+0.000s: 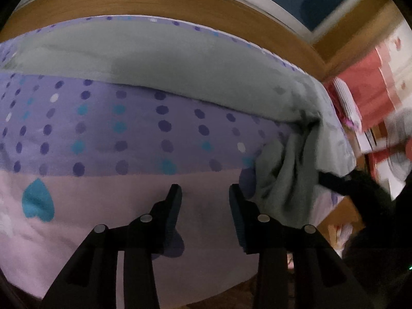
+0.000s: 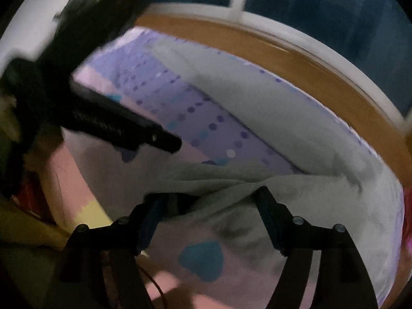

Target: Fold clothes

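A grey-green garment (image 1: 159,56) lies spread across the far part of a bed; its right end is bunched and hangs over the bed's edge (image 1: 285,177). In the right wrist view the same garment (image 2: 270,118) runs along the far side and folds toward me. My left gripper (image 1: 204,193) is open and empty above the bedsheet, just left of the bunched end. My right gripper (image 2: 208,198) is open, with a fold of the garment lying between its fingers. The left gripper's dark body (image 2: 121,123) shows at the left of the right wrist view.
The bedsheet (image 1: 103,134) is purple with dots and pink with blue hearts. A wooden bed frame (image 1: 159,2) curves behind it, with a window (image 2: 322,13) beyond. Red and white furniture (image 1: 373,82) stands to the right of the bed.
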The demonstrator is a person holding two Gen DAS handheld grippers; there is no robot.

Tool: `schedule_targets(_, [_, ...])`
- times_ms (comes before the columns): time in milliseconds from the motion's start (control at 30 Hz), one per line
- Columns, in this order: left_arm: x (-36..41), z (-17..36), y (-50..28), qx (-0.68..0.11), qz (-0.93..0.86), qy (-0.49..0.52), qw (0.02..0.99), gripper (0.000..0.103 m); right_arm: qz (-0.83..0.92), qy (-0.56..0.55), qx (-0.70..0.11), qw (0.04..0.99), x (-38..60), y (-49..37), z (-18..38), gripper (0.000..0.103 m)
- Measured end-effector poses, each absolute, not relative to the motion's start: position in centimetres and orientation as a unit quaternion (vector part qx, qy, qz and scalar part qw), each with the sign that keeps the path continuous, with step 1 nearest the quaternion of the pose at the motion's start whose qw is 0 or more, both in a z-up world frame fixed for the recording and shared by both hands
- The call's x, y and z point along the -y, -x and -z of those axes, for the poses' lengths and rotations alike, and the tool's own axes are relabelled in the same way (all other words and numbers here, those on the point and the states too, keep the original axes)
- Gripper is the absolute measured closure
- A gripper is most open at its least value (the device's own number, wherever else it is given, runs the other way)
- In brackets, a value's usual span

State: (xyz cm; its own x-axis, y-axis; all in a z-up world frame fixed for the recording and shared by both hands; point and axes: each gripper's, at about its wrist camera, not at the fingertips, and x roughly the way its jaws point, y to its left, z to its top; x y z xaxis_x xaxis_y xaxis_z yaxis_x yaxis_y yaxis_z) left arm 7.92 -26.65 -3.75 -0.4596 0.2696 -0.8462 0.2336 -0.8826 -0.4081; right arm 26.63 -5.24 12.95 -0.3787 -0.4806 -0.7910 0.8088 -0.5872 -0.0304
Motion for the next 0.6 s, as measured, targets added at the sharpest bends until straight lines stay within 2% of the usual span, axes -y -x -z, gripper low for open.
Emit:
schedule_targets(33, [26.6,3.7,-8.0,0.251,-0.818,0.517,0.009,0.064,0.801,-0.388,-0.209,0.404,5.1,-26.1,-12.8,0.031])
schedule_targets(100, [26.2,3.4,-8.0,0.254,-0.819,0.515,-0.001,0.064,0.799,-0.391,-0.203,0.409,4.8,-25.1,-12.5,0.043])
schedule_targets(133, [25.9,3.1,-8.1,0.250,-0.821,0.513,-0.009,0.064,0.798,-0.393,-0.200,0.411,4.7,-24.7,-12.4,0.064])
schedule_targets(167, [25.5,2.8,-8.2,0.245,-0.825,0.509,-0.015,0.064,0.797,-0.394,-0.197,0.413,4.6,-24.2,-12.2,0.079])
schedule_targets(233, [24.5,2.5,-8.0,0.241,-0.827,0.508,-0.018,0.064,0.794,-0.397,-0.191,0.418,4.3,-23.2,-12.0,0.083])
schedule_targets(367, [22.1,2.3,-7.2,0.231,-0.829,0.509,-0.010,0.064,0.823,-0.384,-0.092,0.408,-3.4,-19.9,-15.6,0.083])
schedule_targets(500, [19.3,2.4,-5.6,0.216,-0.830,0.514,0.018,0.064,0.859,-0.385,-0.030,0.336,-11.7,-16.2,-16.1,0.083])
schedule_targets(600, [16.3,2.7,-3.9,0.194,-0.831,0.519,0.044,0.064,0.870,-0.419,-0.005,0.259,-16.9,-12.5,-12.1,0.083])
